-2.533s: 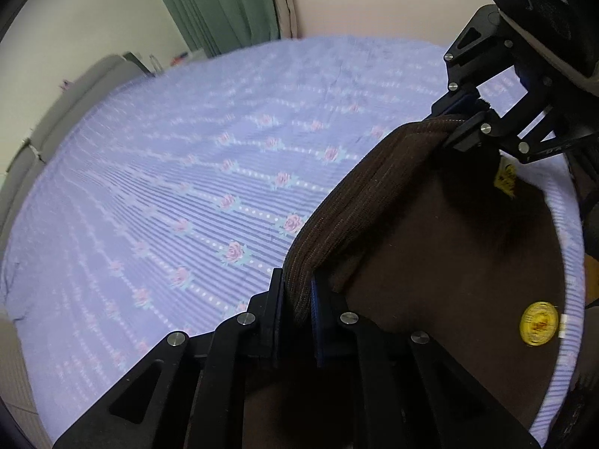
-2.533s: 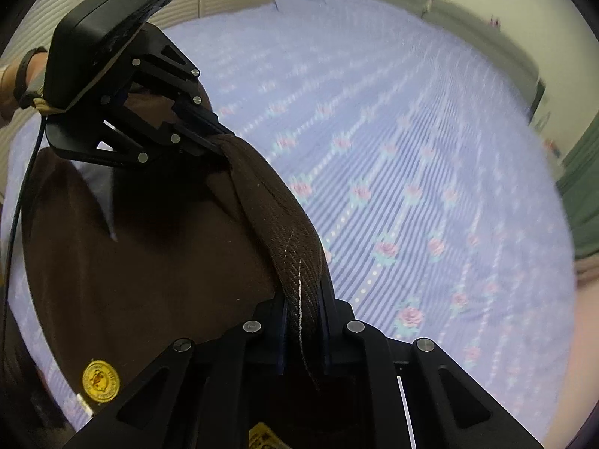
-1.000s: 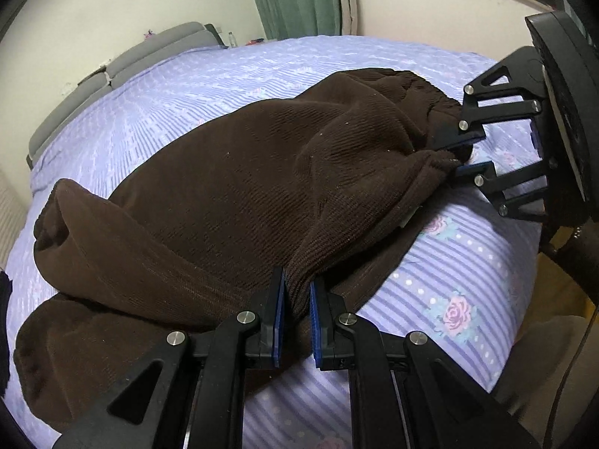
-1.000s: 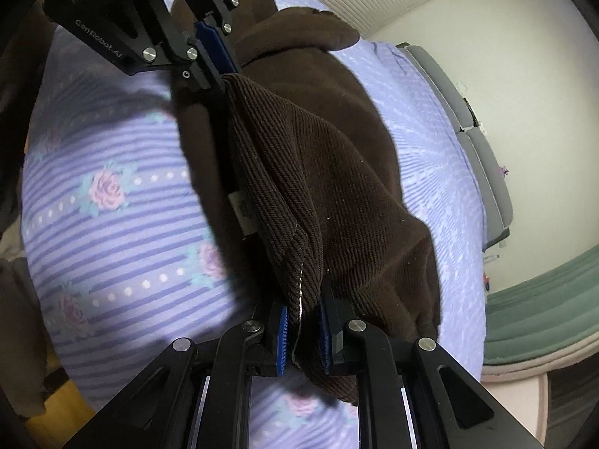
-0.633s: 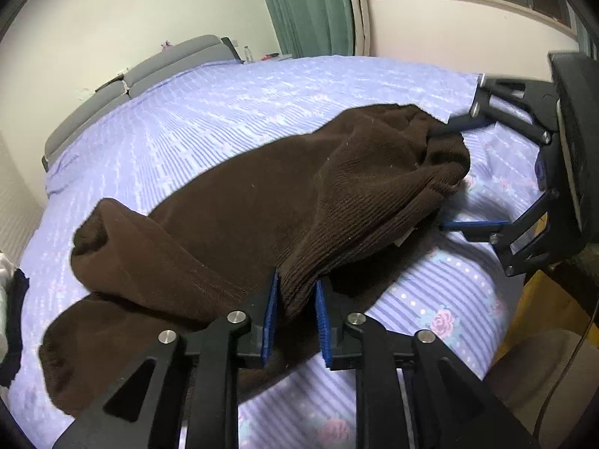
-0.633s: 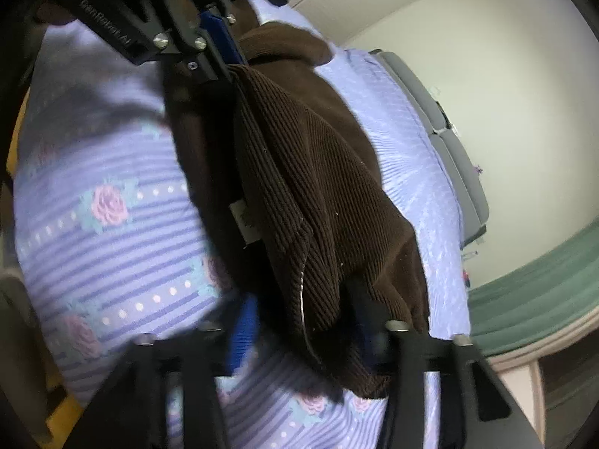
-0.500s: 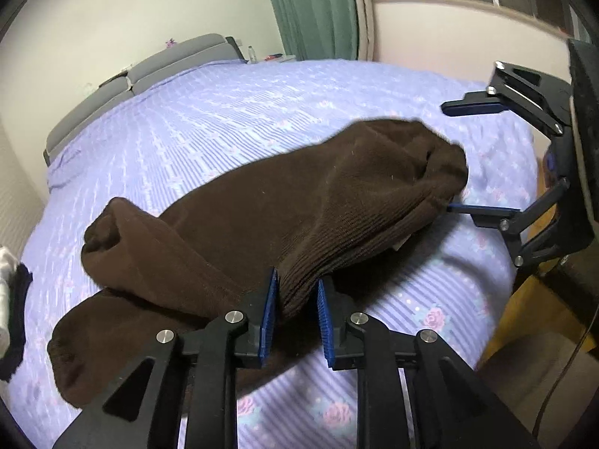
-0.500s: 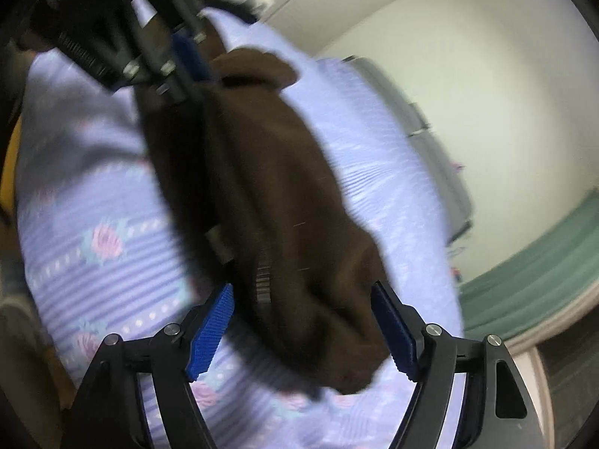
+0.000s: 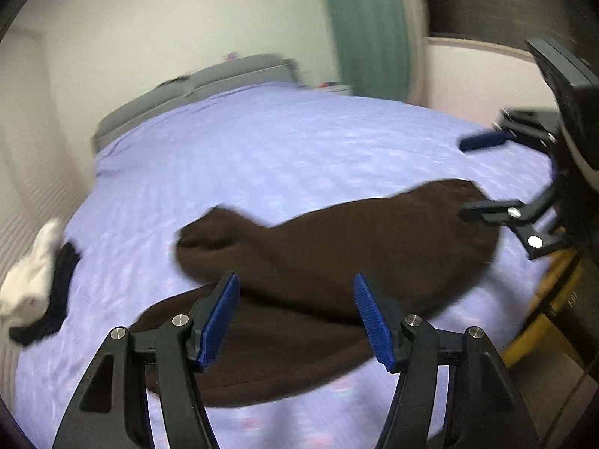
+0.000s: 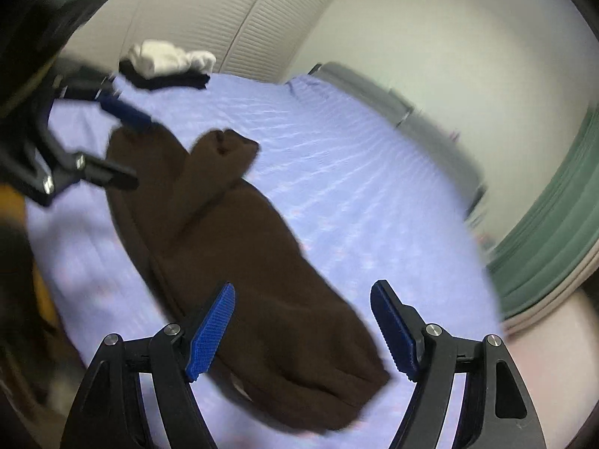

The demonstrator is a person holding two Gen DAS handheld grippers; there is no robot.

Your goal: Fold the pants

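The dark brown corduroy pants (image 9: 337, 254) lie in a long heap on the purple flowered bedspread (image 9: 262, 142). They also show in the right wrist view (image 10: 239, 247). My left gripper (image 9: 295, 314) is open and empty, above the near edge of the pants. It also shows at the left of the right wrist view (image 10: 119, 146). My right gripper (image 10: 303, 329) is open and empty over the other end of the pants. It also shows at the right of the left wrist view (image 9: 471, 176). Both views are blurred by motion.
A pile of white and black clothes (image 9: 33, 284) lies at the bed's far side, also in the right wrist view (image 10: 164, 63). A grey headboard (image 9: 194, 89), a green curtain (image 9: 367, 26) and a yellow wooden bed edge (image 9: 539, 307) surround the bed.
Both grippers held the pants' waistband and laid it on the bed. The right gripper opened first, then the left. Both have lifted away from the cloth.
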